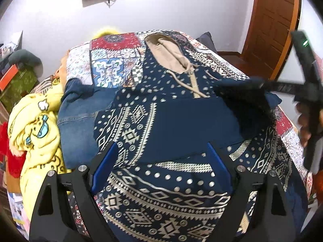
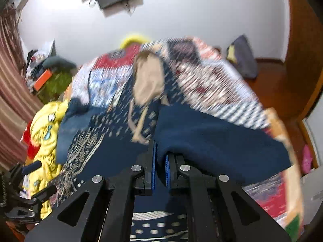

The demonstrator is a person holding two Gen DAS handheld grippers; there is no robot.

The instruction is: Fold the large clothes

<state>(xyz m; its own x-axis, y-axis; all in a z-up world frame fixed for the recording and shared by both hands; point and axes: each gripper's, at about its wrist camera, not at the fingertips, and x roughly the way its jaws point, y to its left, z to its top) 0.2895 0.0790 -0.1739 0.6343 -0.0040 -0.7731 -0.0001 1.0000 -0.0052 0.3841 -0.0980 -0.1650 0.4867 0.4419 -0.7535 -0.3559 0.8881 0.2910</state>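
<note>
Nearest, left gripper (image 1: 160, 157): its jaws stand wide apart above the near hem of the hoodie (image 1: 161, 191), nothing between the blue pads, so it is released
Near, right gripper (image 2: 159, 161): clenched on a fold of the plain navy cloth, which bulges up just behind the pads; this view is blurred, so I cannot tell which part of the garment it is, probably the right sleeve
Middle, hoodie: lies spread face up on the patchwork bedspread (image 1: 113, 60), zipper (image 1: 194, 82) closed, patterned body flat, beige hood (image 1: 169, 54) pointing to the far side
Right side: the right gripper shows in the left view as a dark blurred shape over the navy sleeve
Left side: a denim garment (image 1: 80, 113) and a yellow printed one (image 1: 38, 125) wait in a heap beside the hoodie
Far: white wall and a wooden door (image 1: 270, 24)
Progress: I judge it early; the hoodie is laid out, one sleeve fold seems begun, the other sleeve and the body folds remain, as do the other clothes
</note>
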